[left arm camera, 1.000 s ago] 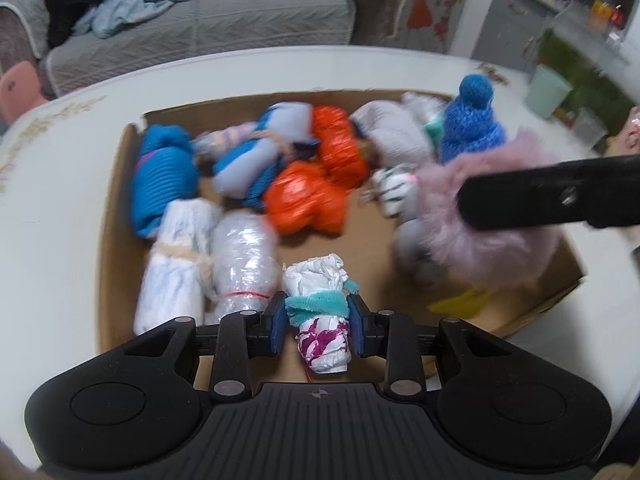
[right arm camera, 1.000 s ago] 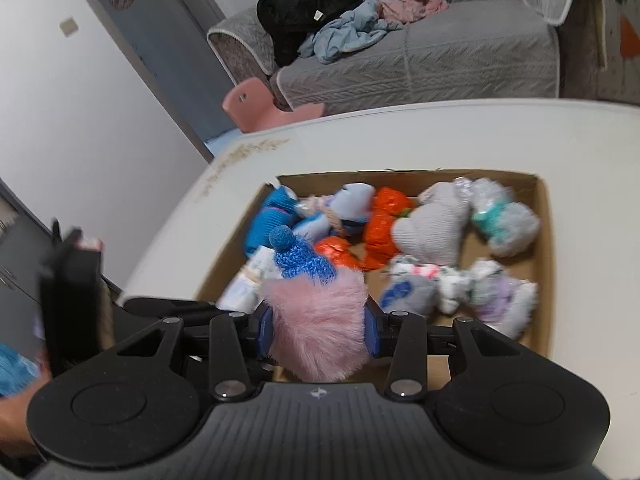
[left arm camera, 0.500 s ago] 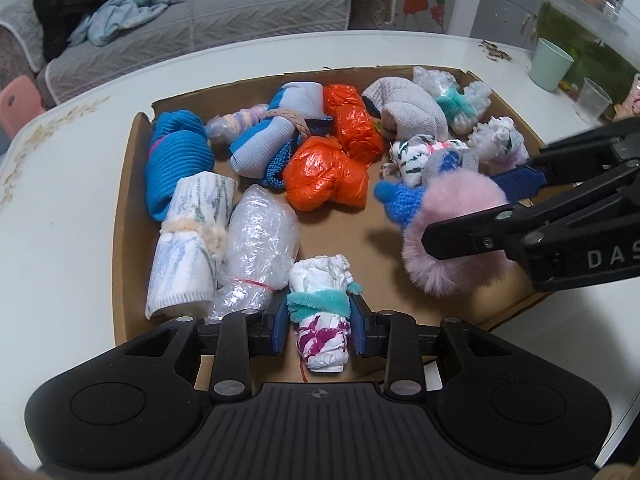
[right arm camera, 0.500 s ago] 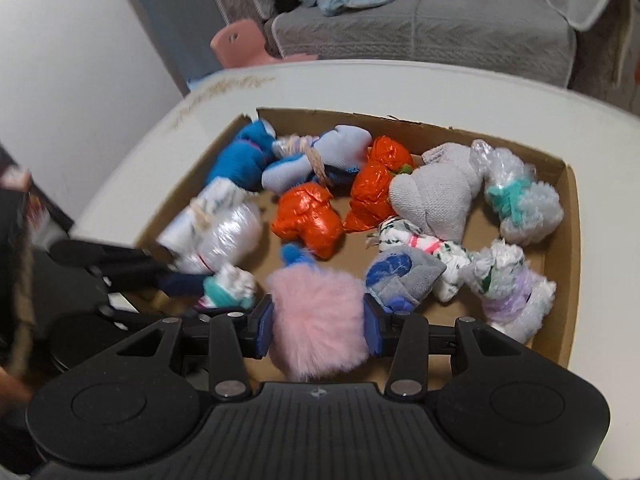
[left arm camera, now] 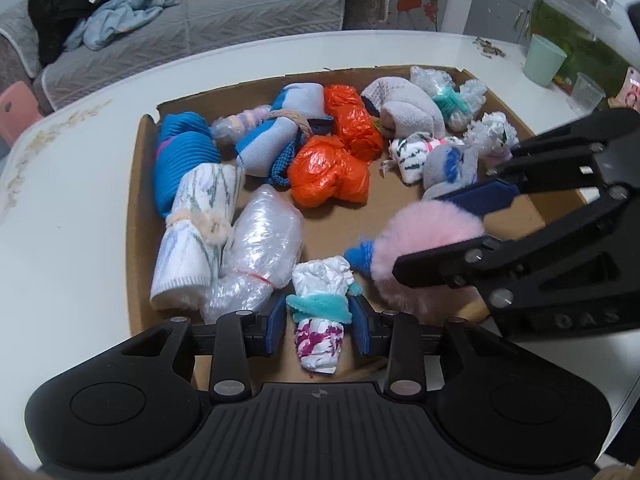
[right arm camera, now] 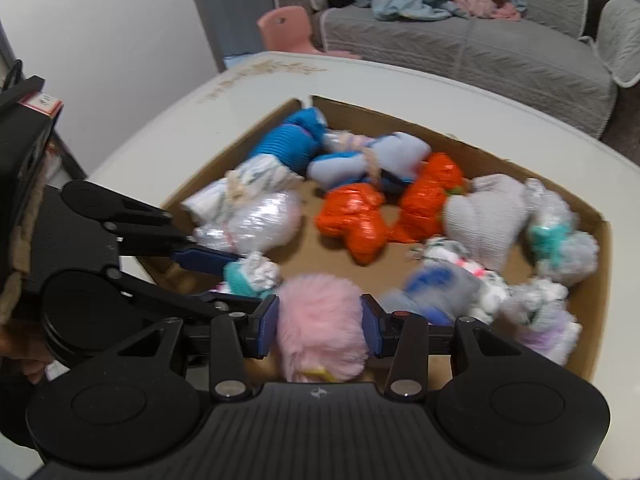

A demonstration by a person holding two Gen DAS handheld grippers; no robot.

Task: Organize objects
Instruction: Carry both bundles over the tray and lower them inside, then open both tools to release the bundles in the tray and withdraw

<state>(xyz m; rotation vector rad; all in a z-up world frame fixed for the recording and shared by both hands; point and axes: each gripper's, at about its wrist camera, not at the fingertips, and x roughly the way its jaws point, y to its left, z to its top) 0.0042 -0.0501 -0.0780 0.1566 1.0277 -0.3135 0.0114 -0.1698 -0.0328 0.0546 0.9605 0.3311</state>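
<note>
Pink fluffy fur fills the gap between the blue pads of my right gripper [right arm camera: 320, 326], which is clamped on a pink fluffy pom-pom bundle with a blue knitted tip [left arm camera: 424, 244]. The bundle sits squarely between the fingers, low over the near edge of the brown cardboard tray [left arm camera: 136, 184]. From the left wrist view its long axis runs roughly left to right across the tray, the blue tip pointing toward my left gripper and lying just beside the top of the bundle held there. In the right wrist view the tip is hidden behind the fur.

My left gripper [left arm camera: 319, 322] is closed on a white crumpled plastic bundle with a teal band and magenta print [left arm camera: 320, 320]. The pads press on the teal band at mid-length. Its long axis runs along the fingers: white crumpled end forward into the tray, magenta-printed end back toward my palm. It is at the tray's near edge.

Just left of it lie a clear plastic-wrapped roll [left arm camera: 260, 248] and a white roll with grey-green streaks [left arm camera: 196, 240], side by side and touching. Two orange plastic bundles [left arm camera: 332, 168] lie mid-tray. The tray stands on a white table [left arm camera: 60, 208].
</note>
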